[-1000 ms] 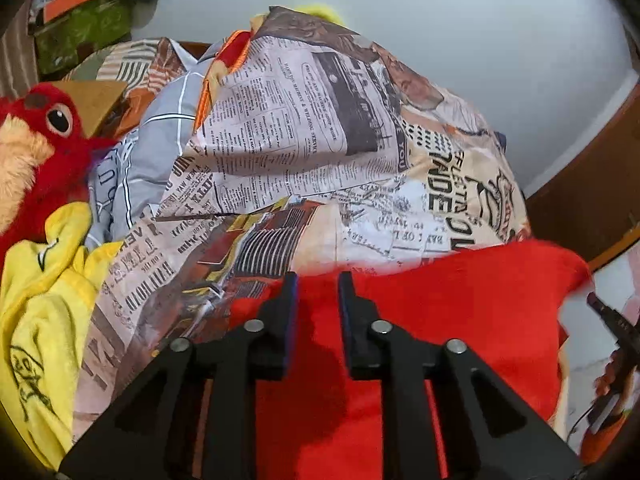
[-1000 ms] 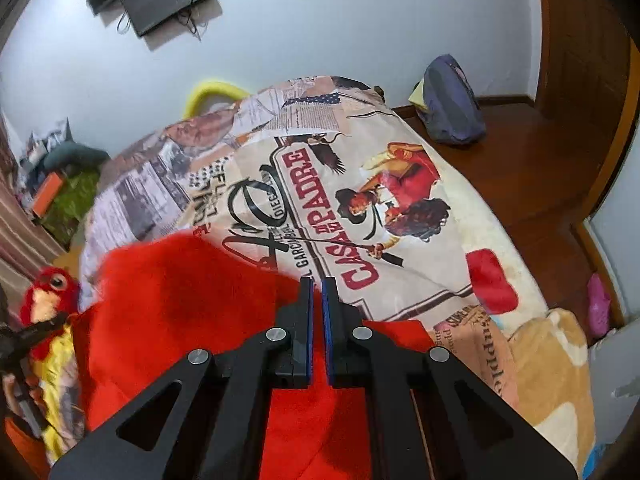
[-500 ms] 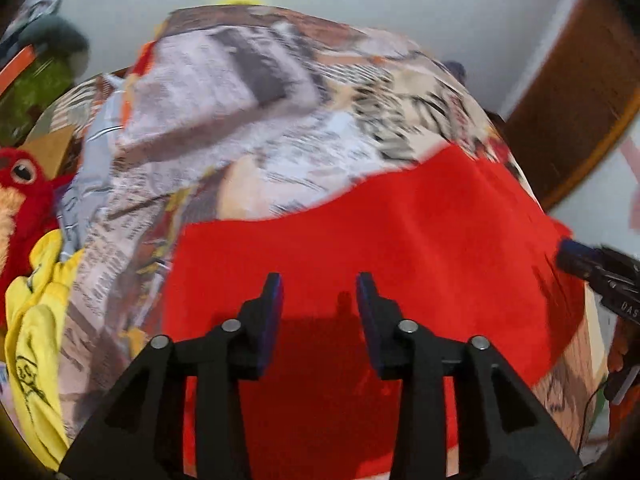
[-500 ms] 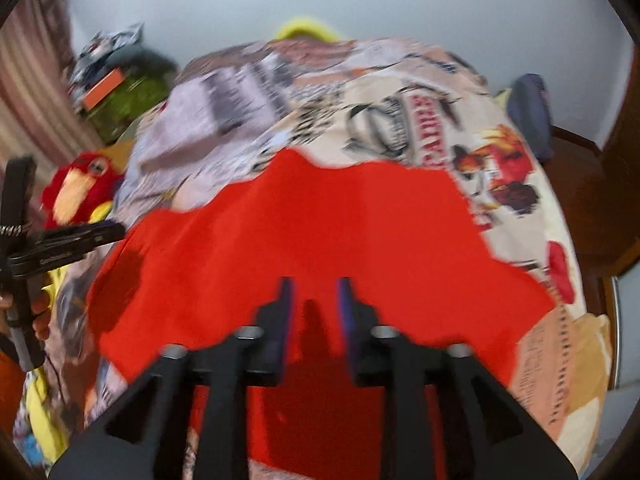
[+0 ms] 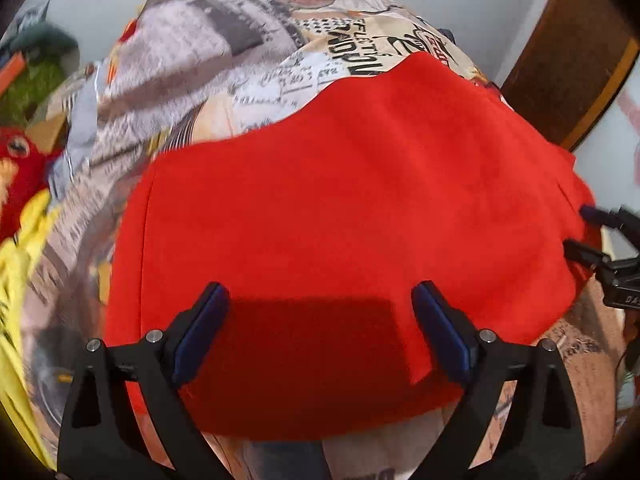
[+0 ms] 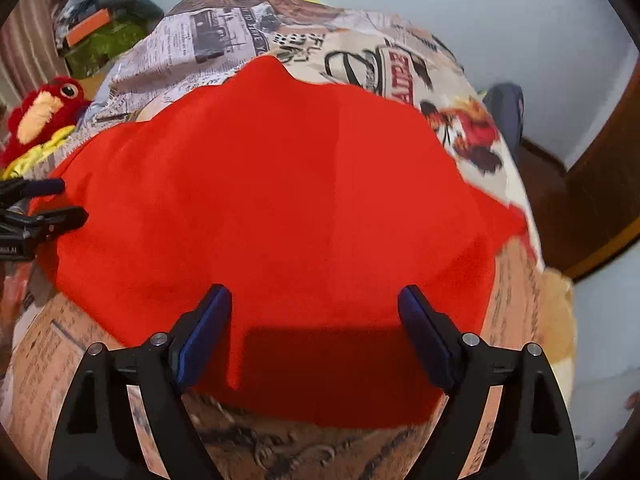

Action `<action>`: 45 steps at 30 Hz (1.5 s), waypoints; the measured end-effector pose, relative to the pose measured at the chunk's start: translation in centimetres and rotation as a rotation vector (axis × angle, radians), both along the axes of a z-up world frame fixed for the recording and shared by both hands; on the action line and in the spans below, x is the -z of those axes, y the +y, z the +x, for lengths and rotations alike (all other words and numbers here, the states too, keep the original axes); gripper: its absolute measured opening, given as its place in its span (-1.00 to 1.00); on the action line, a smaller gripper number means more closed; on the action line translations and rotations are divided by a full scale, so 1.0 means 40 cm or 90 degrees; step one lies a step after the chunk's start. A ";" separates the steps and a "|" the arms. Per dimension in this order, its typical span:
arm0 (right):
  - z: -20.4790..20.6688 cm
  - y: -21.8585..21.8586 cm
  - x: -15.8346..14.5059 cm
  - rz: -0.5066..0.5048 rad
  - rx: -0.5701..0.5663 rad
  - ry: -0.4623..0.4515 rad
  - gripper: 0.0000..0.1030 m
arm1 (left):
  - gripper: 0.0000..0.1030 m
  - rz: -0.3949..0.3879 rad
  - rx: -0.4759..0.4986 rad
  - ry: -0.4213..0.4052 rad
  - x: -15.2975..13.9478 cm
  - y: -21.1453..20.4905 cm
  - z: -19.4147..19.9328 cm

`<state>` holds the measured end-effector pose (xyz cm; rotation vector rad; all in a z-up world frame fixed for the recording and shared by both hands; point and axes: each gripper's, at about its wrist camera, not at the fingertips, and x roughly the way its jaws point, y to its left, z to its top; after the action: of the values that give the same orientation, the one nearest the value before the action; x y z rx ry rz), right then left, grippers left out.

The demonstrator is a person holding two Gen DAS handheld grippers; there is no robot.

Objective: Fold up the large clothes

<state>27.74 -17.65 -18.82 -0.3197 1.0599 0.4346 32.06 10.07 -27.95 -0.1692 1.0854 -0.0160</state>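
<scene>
A large red garment (image 5: pixel 340 208) lies spread flat on a bed covered with a newspaper-print bedspread (image 5: pixel 224 64); it also shows in the right wrist view (image 6: pixel 280 200). My left gripper (image 5: pixel 320 328) is wide open and empty above the garment's near edge. My right gripper (image 6: pixel 314 328) is also wide open and empty above the near edge. The right gripper shows at the right edge of the left wrist view (image 5: pixel 596 236), and the left gripper shows at the left edge of the right wrist view (image 6: pixel 44 204), each beside a side of the garment.
A red plush bird (image 6: pixel 40 116) and a yellow garment (image 5: pixel 16 280) lie at the bed's left side. A grey bag (image 6: pixel 506 112) sits on the wooden floor beyond the bed. A pile of things (image 6: pixel 104 24) lies at the far left corner.
Both grippers were shut on the red garment a second ago. They have opened wide and let it go, and the garment now lies spread flat on the bed.
</scene>
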 end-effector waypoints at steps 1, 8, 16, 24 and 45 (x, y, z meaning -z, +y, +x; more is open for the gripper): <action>-0.002 -0.013 0.005 0.003 0.010 0.007 0.64 | 0.84 -0.007 -0.006 -0.001 0.002 0.009 -0.011; -0.042 -0.087 0.038 0.004 0.055 0.037 0.64 | 0.83 -0.027 -0.054 0.016 0.008 0.068 -0.078; -0.062 -0.128 0.018 0.008 0.085 0.046 0.63 | 0.83 -0.013 -0.126 0.025 0.000 0.137 -0.141; -0.088 -0.126 -0.021 0.021 0.072 0.009 0.64 | 0.83 -0.147 -0.198 0.029 -0.019 0.215 -0.211; -0.074 -0.046 -0.083 0.021 0.025 -0.055 0.63 | 0.55 -0.514 -0.325 0.016 0.154 0.266 -0.148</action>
<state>24.76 -19.51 -15.50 -0.2864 0.9721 0.3994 26.16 20.69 -34.09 -1.1696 0.9842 0.0073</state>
